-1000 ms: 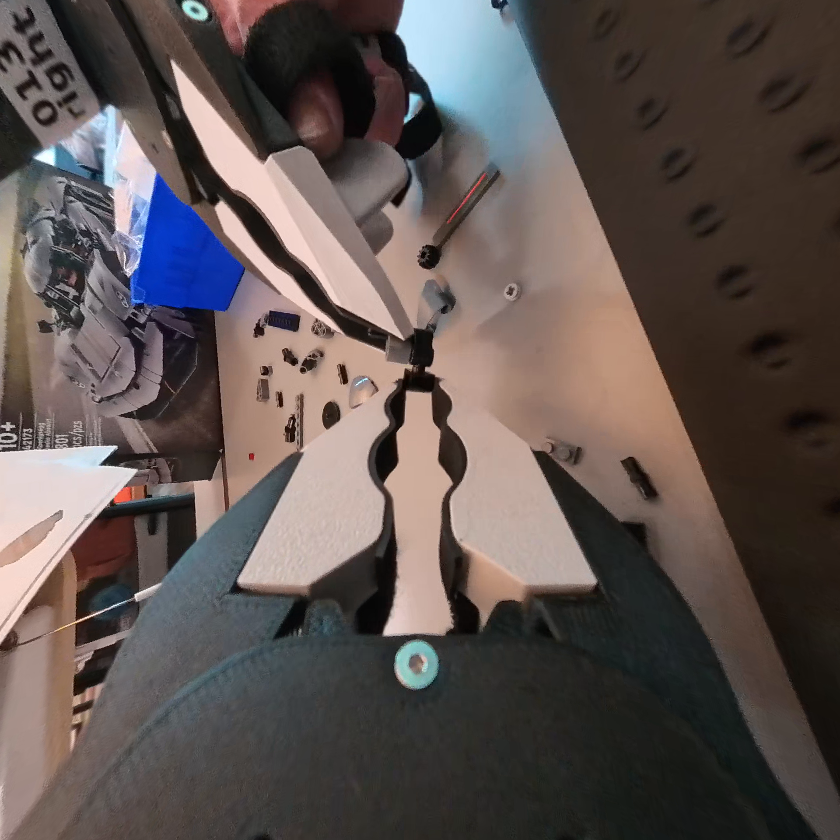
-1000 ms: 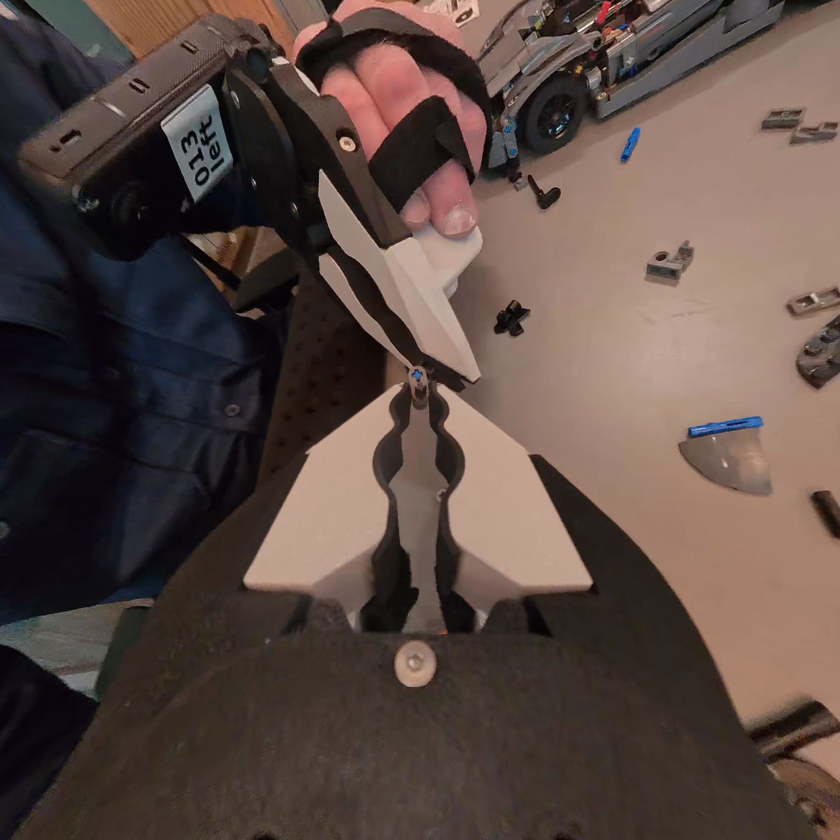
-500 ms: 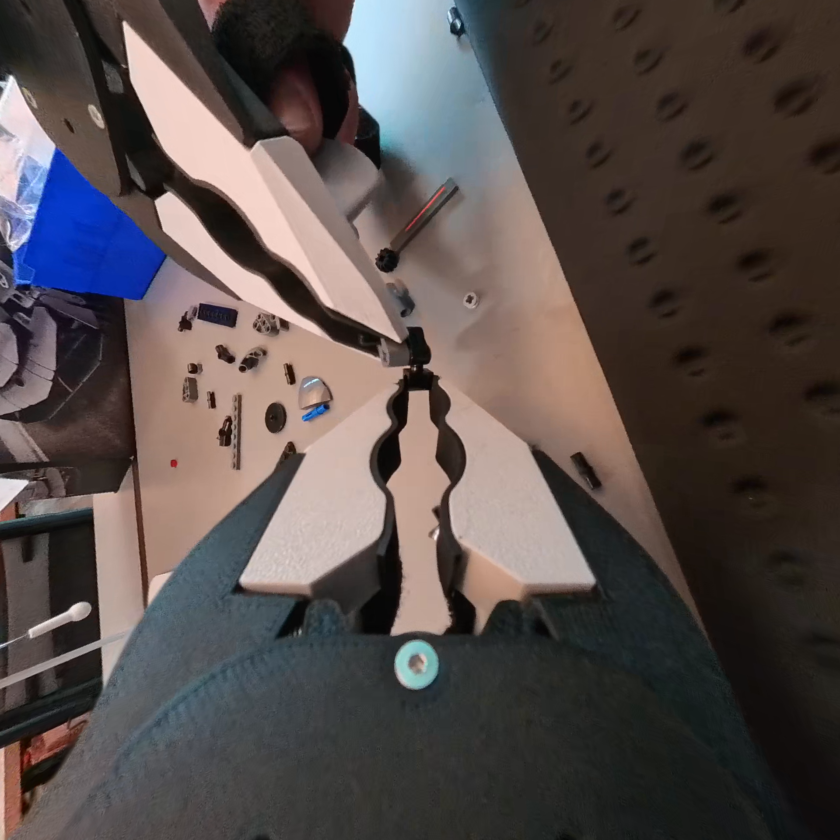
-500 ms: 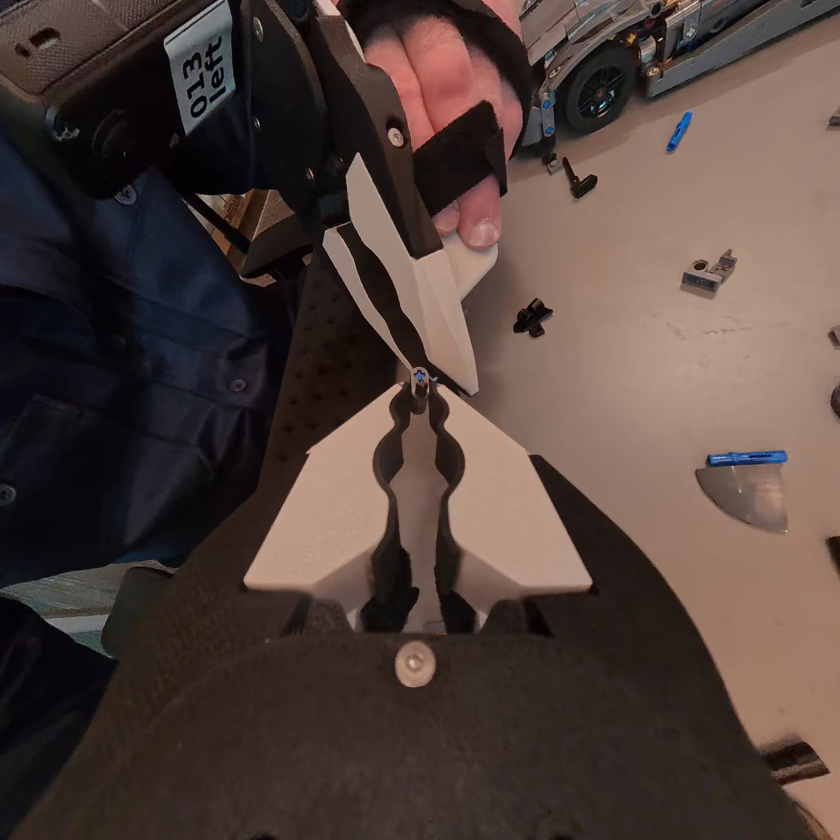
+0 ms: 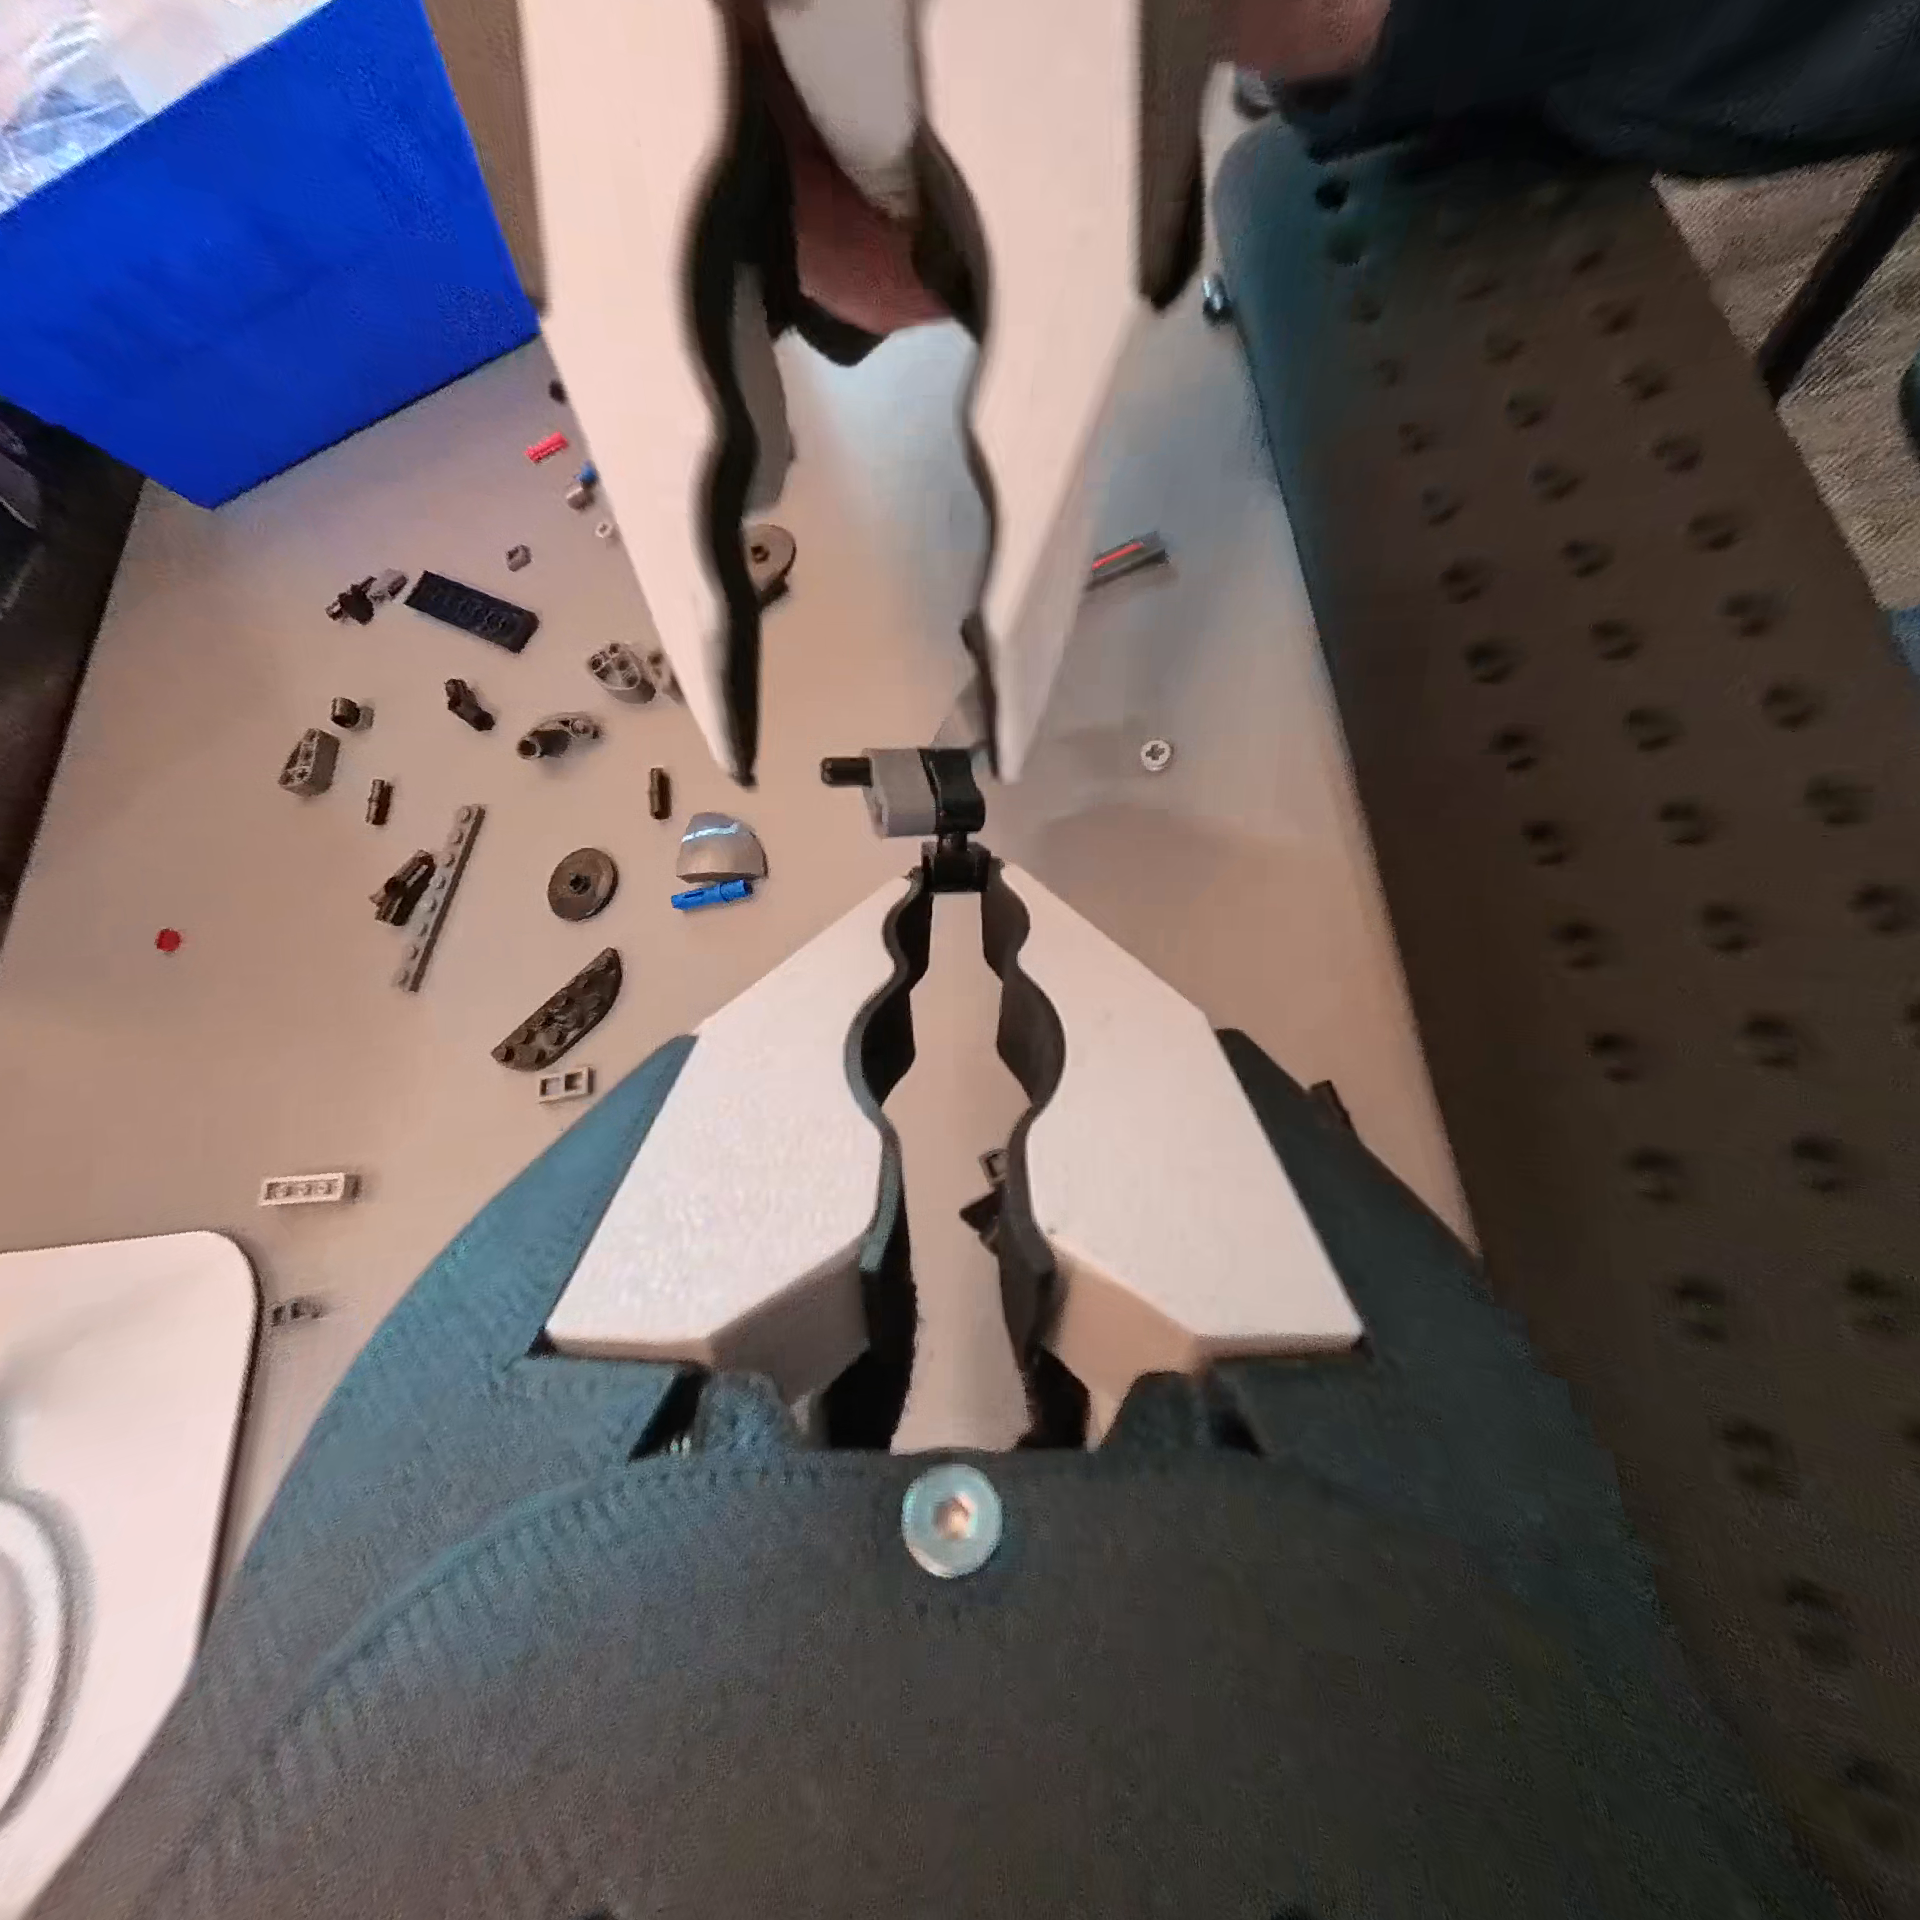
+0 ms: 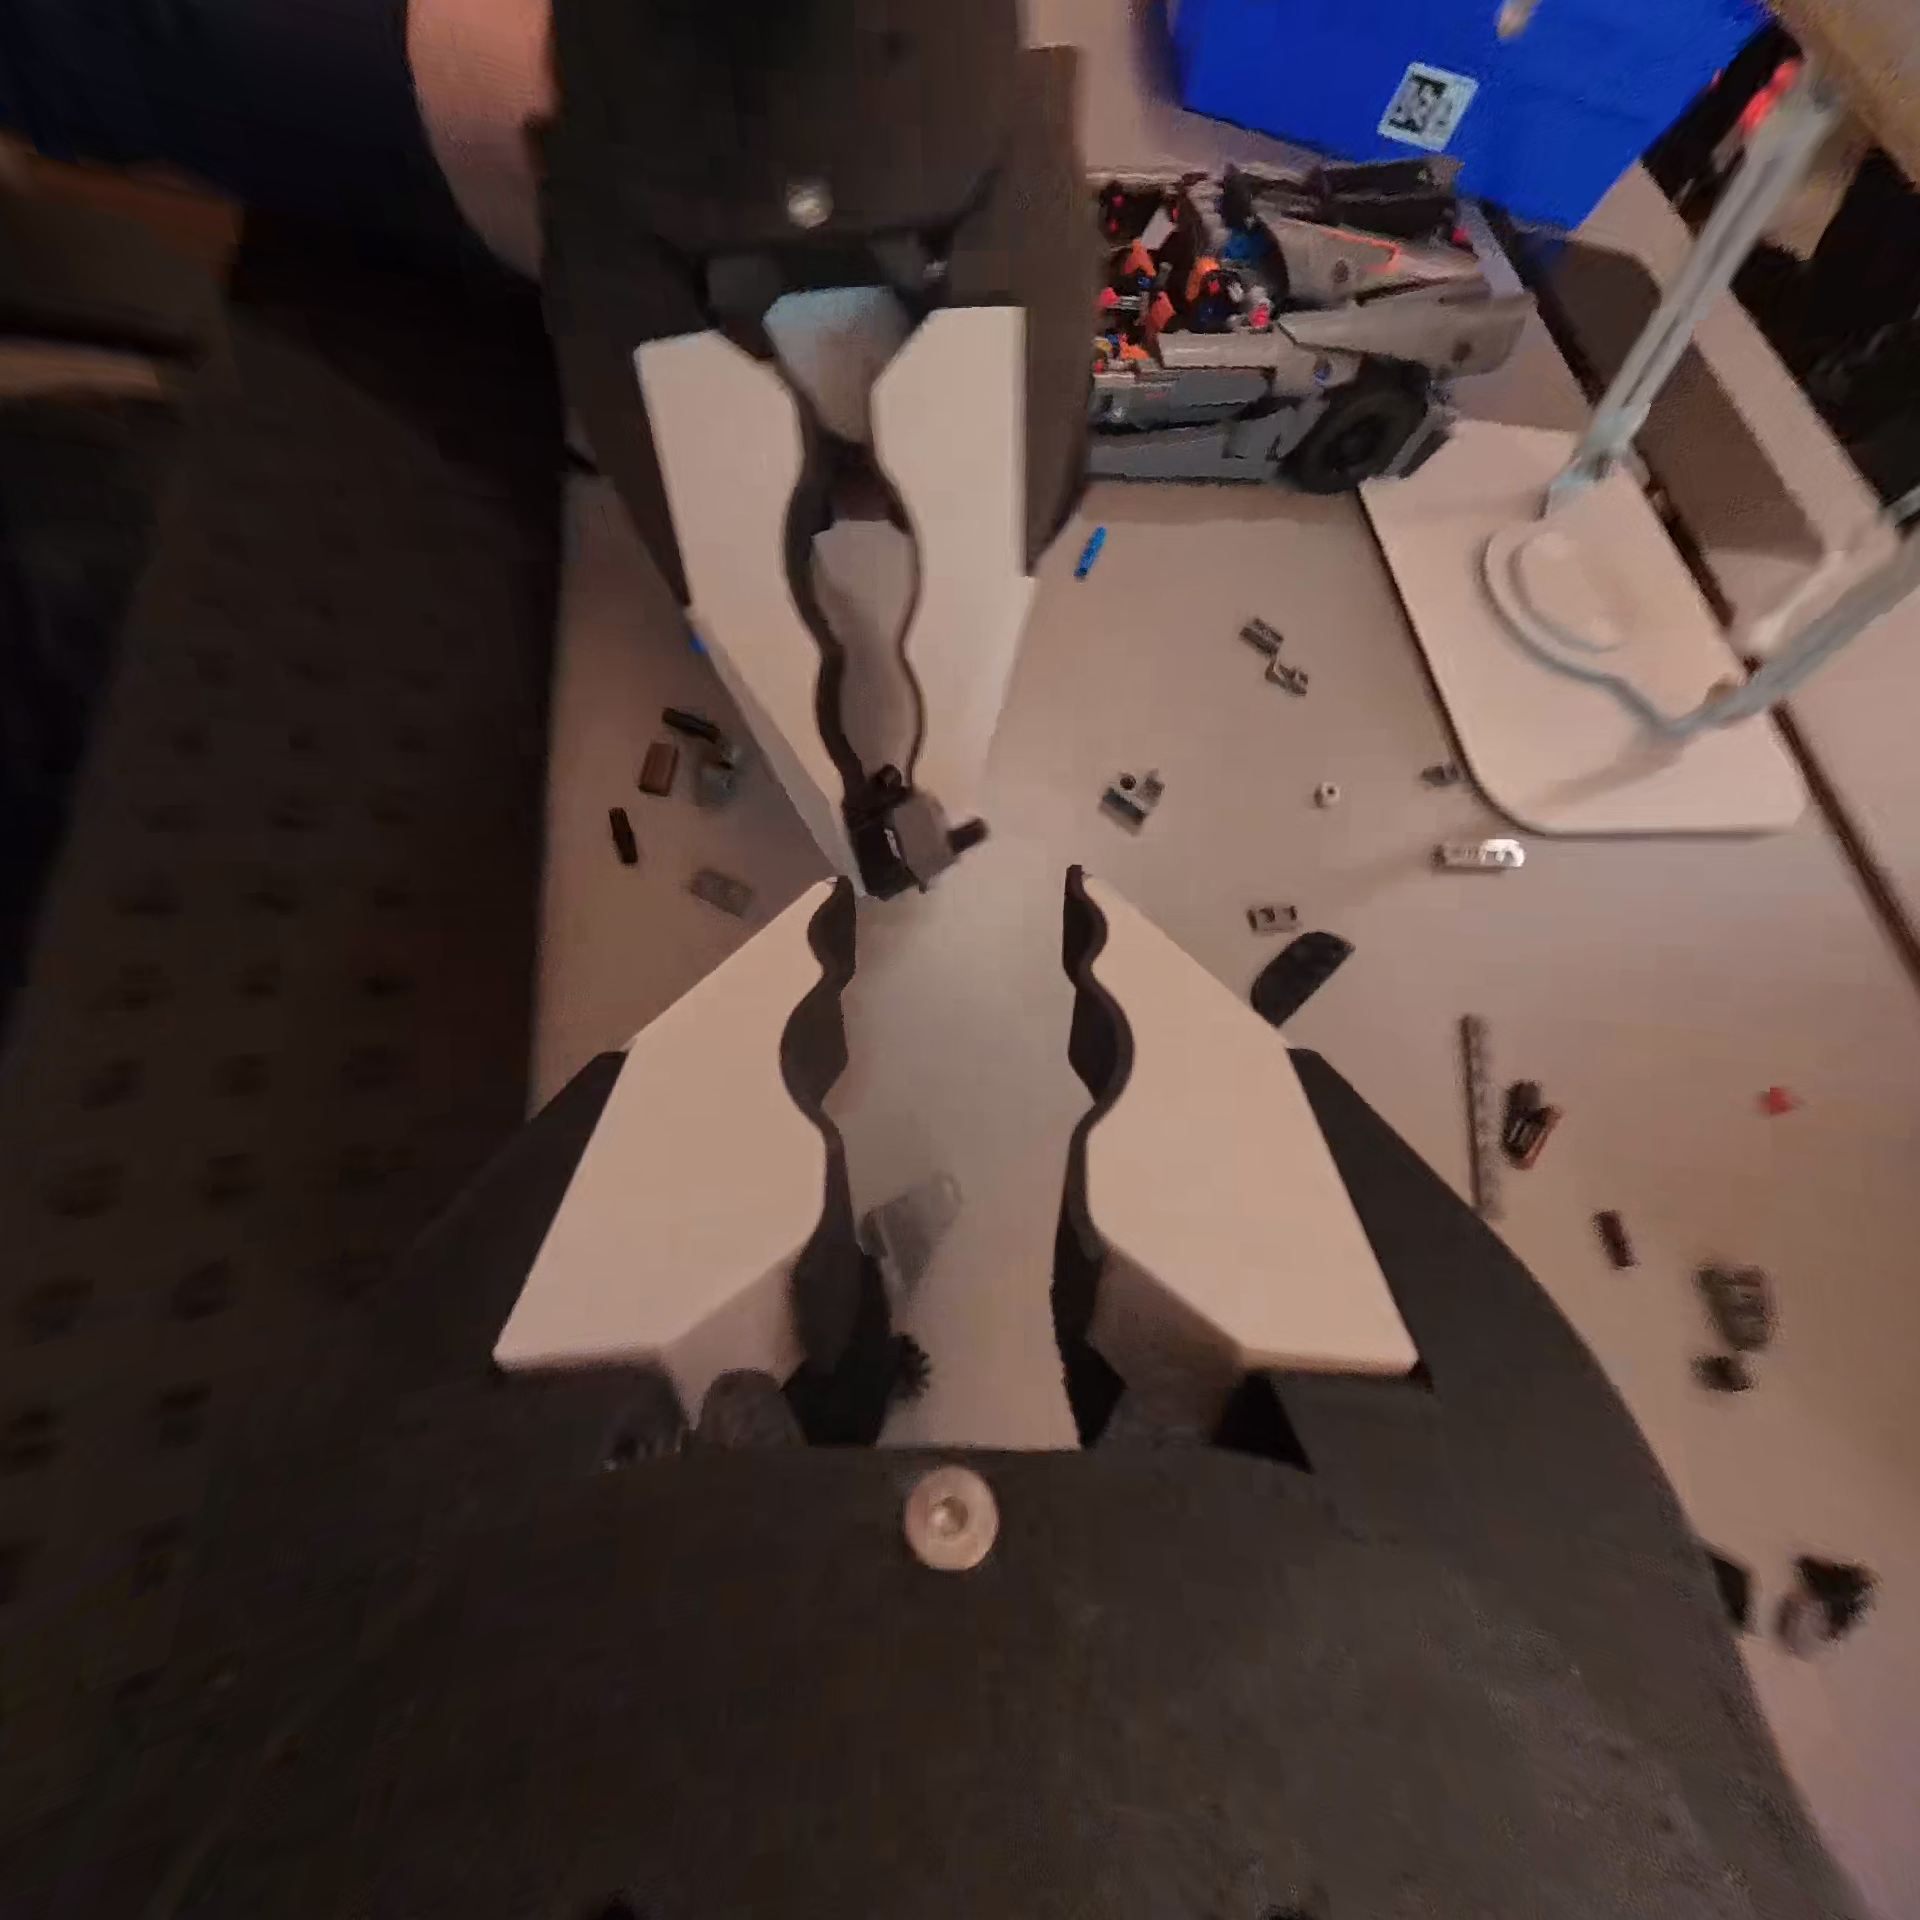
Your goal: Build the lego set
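My left gripper is shut on the black end of a small black-and-grey lego assembly and holds it above the table. The assembly also shows in the right wrist view, pinched at the left gripper's tips. My right gripper is open and empty, its jaws spread just in front of the assembly. In the left wrist view it comes in from the top, one fingertip close beside the assembly's black end. The partly built grey lego car stands at the back.
Loose lego pieces lie scattered on the beige table. A blue bin stands at the back, also in the right wrist view. A white stand base lies right. A dark perforated surface borders the table. The grippers are tip to tip, or close to it. From either gripper's tips it is about 30 cm to the partly built grey lego car.
My right gripper has opened and let go of the assembly, which stays in my left gripper. Both grippers have turned and now face each other tip to tip.
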